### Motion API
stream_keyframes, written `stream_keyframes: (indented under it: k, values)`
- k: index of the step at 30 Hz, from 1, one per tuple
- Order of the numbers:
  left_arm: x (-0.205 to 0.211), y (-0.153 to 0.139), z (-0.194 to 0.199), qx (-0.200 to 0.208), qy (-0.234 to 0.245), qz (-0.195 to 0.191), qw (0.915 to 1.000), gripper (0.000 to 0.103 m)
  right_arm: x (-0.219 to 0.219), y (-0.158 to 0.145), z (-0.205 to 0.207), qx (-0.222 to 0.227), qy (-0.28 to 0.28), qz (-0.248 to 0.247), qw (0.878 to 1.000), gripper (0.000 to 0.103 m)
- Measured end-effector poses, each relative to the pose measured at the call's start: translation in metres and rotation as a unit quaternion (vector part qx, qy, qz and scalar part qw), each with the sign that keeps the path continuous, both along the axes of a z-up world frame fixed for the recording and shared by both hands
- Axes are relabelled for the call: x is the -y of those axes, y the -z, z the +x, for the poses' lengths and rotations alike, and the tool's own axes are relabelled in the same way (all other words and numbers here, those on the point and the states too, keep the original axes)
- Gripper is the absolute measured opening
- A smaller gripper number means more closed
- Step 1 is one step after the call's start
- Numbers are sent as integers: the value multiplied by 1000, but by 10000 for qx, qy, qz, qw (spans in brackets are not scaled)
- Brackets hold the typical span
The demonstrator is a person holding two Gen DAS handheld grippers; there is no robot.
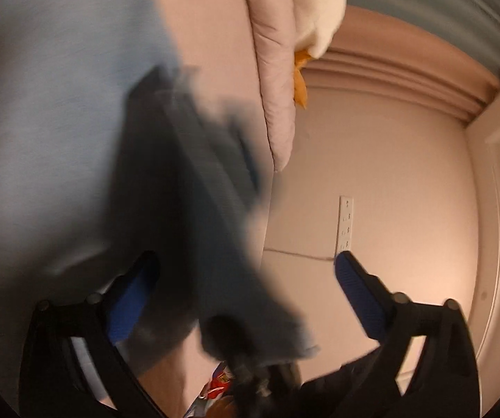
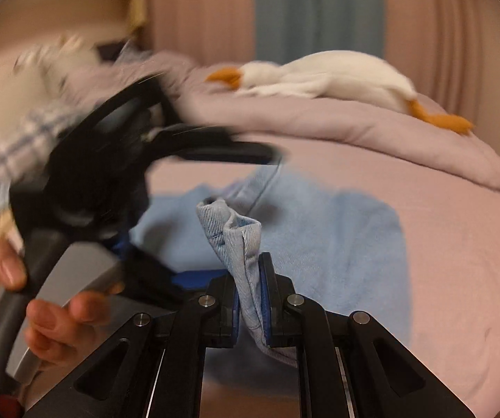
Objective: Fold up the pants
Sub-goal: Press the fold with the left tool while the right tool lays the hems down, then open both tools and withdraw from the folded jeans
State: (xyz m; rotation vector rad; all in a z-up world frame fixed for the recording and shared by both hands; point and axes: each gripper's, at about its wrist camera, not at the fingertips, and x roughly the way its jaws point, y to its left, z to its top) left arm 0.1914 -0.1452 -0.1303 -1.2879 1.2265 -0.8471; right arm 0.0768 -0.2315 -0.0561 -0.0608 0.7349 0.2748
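Light blue denim pants (image 2: 337, 244) lie spread on the pink bed sheet (image 2: 459, 278). My right gripper (image 2: 248, 264) is shut on a bunched hem of the pants, which stands up between its blue pads. At the left of the right wrist view, a hand in a plaid sleeve holds my left gripper, blurred, with its fingers wide apart. In the left wrist view the left gripper (image 1: 244, 264) is open and tilted. A dark smeared shape (image 1: 197, 191) crosses in front of it, with the pants (image 1: 58, 122) a pale blue blur to the left.
A white plush goose (image 2: 319, 76) with orange beak and feet rests on a lilac duvet (image 2: 319, 122) at the far side of the bed. Pink and blue curtains hang behind. The left wrist view shows a pink wall with a white socket strip (image 1: 345, 223).
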Motion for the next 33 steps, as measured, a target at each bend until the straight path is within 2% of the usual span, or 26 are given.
stream_keyframes:
  k: [2, 3, 5, 6, 7, 12, 13, 15, 16, 18, 20, 21, 22, 23, 24, 26, 27, 29, 31, 33]
  values:
    - [-14, 2, -2, 49, -128, 232, 9996, 63, -18, 14, 1, -166, -96, -287, 9994, 11]
    - [-17, 2, -2, 128, -143, 476, 9987, 57, -25, 20, 0, -179, -115, -437, 9988, 11]
    - [-23, 1, 0, 345, -147, 824, 9959, 22, -33, 22, -7, -78, -129, -702, 9974, 11]
    - [-28, -1, 1, 488, -167, 986, 9938, 15, -38, 21, -9, 8, -139, -823, 9965, 11]
    - [-35, -6, 1, 654, -214, 1092, 9916, 13, -43, 18, -10, 130, -167, -912, 9956, 11]
    - [-57, -26, 1, 1244, -328, 1506, 9802, 13, -58, 7, -8, 426, -233, -856, 9951, 11]
    - [-61, -23, 2, 1253, -282, 1691, 9772, 13, -62, 8, -7, 447, -249, -877, 9948, 11]
    - [-64, -15, 7, 1025, -189, 2229, 9693, 15, -76, 17, -6, 264, -330, -905, 9950, 12]
    - [-68, -10, 9, 926, -153, 2431, 9655, 22, -78, 28, 1, -106, -395, -894, 9952, 16]
    - [-80, -6, 7, 906, -276, 2502, 9635, 23, -74, 40, 4, -577, -503, -553, 9955, 38]
    - [-85, -6, 10, 955, -366, 2608, 9600, 32, -64, 39, 0, -723, -642, -162, 9952, 49]
    - [-91, -11, 8, 1018, -420, 2730, 9557, 36, -56, 35, -2, -781, -709, 44, 9944, 49]
    - [-92, -14, 7, 1081, -455, 2845, 9515, 44, -48, 30, -3, -837, -726, 231, 9936, 49]
    - [-95, -22, 3, 1231, -484, 3016, 9442, 50, -36, 24, -3, -894, -699, 442, 9926, 49]
    - [-95, -29, 1, 1365, -490, 3090, 9399, 52, -22, 17, -3, -927, -630, 698, 9912, 49]
    - [-91, -39, -6, 1600, -407, 3177, 9337, 61, 16, -1, -2, -841, -319, 1212, 9885, 49]
    - [-87, -43, -8, 1695, -355, 3190, 9318, 63, 30, -6, 1, -814, -158, 1297, 9881, 49]
    - [-74, -49, -14, 1926, -178, 3169, 9285, 65, 59, -15, 12, -723, 298, 1198, 9897, 49]
    - [-43, -52, -14, 2188, 126, 3139, 9238, 65, 81, -17, 32, -715, 602, 956, 9910, 46]
    - [-21, -47, -20, 2333, 478, 3182, 9176, 65, 89, -12, 54, -823, 652, 886, 9905, 25]
